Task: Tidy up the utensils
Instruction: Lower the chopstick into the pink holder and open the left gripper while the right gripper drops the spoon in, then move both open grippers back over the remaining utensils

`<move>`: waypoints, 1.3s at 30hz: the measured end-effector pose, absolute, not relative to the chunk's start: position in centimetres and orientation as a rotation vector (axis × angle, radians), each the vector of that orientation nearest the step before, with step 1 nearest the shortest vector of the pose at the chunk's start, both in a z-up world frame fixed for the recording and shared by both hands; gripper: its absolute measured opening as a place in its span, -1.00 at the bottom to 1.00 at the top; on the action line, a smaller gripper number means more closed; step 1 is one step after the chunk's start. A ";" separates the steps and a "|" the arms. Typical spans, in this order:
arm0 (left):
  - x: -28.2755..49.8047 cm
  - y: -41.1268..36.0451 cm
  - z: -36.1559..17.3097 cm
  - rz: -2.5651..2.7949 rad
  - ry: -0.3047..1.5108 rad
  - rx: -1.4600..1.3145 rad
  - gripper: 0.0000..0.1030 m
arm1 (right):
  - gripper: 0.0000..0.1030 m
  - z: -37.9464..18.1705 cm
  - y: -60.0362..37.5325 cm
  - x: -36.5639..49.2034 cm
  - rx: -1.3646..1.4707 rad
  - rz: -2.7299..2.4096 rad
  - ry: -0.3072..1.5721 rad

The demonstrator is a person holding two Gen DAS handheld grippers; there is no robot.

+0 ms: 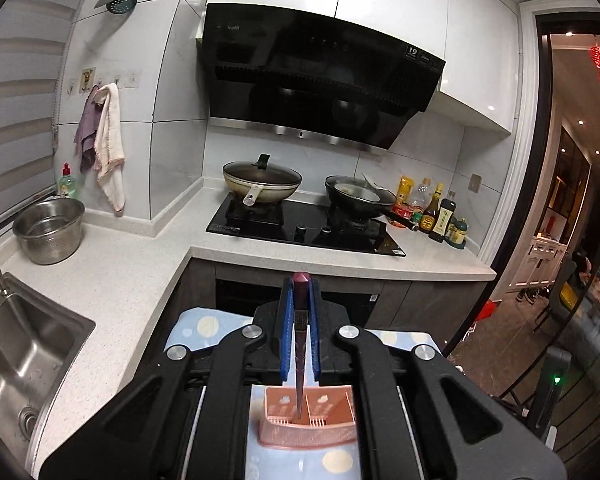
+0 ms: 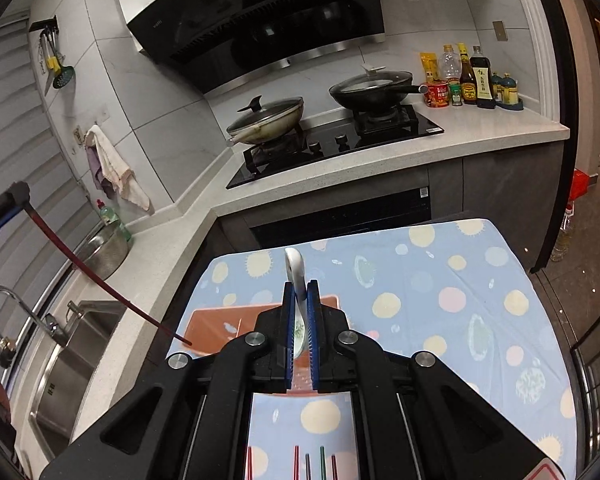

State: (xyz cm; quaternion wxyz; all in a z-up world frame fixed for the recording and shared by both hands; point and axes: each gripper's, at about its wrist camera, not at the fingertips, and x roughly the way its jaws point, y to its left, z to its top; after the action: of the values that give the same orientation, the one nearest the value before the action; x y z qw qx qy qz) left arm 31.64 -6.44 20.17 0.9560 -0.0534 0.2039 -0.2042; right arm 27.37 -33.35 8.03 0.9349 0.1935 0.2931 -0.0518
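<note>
My left gripper [image 1: 301, 280] is shut on a dark red chopstick [image 1: 300, 360] that hangs down with its tip inside the left compartment of the pink utensil holder [image 1: 308, 424]. In the right wrist view the left gripper [image 2: 4, 204] is at the far left, and the chopstick [image 2: 112, 288] slants down to the holder [image 2: 220, 324] on the spotted cloth. My right gripper [image 2: 301, 285] is shut on a white ceramic spoon [image 2: 296, 272], held above the holder. Several chopsticks [image 2: 312, 464] lie on the cloth at the bottom edge.
A blue spotted cloth [image 2: 440, 304] covers the table. Behind it a countertop [image 1: 132, 280] holds a sink [image 1: 24, 352], a steel colander [image 1: 48, 228], a stove with a lidded wok [image 1: 262, 186] and a black pan [image 1: 360, 198], and sauce bottles [image 1: 436, 212].
</note>
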 end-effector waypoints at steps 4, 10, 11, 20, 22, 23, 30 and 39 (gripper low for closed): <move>34.4 -7.6 18.2 -0.398 0.442 -0.095 -0.86 | -0.89 6.1 -33.5 29.7 0.403 -0.107 0.647; 37.2 -8.0 13.9 -0.375 0.532 -0.093 -0.86 | -0.88 2.9 -33.0 31.8 0.389 -0.112 0.721; 37.4 -7.9 13.3 -0.374 0.543 -0.096 -0.86 | -0.88 2.5 -32.9 32.1 0.386 -0.110 0.733; 37.3 -6.5 11.2 -0.329 0.589 -0.121 -0.15 | -0.50 2.9 -32.2 31.1 0.353 -0.132 0.710; 36.4 -5.9 11.4 -0.324 0.581 -0.121 -0.11 | -0.49 3.4 -32.1 30.2 0.352 -0.130 0.699; 36.1 -5.6 11.4 -0.318 0.582 -0.117 -0.08 | -0.47 3.7 -32.1 29.6 0.355 -0.128 0.695; 31.2 -3.2 10.1 -0.289 0.615 -0.089 0.08 | -0.29 4.0 -30.5 23.6 0.324 -0.121 0.694; 23.3 -0.3 3.8 -0.266 0.751 -0.082 0.11 | -0.26 0.3 -28.4 13.9 0.273 -0.163 0.773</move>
State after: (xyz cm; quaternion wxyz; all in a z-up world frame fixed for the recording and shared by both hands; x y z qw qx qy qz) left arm 23.25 -0.32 3.84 0.9209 -0.0398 0.3654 -0.1296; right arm 13.94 -28.36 0.33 0.9138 0.1326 0.3756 -0.0793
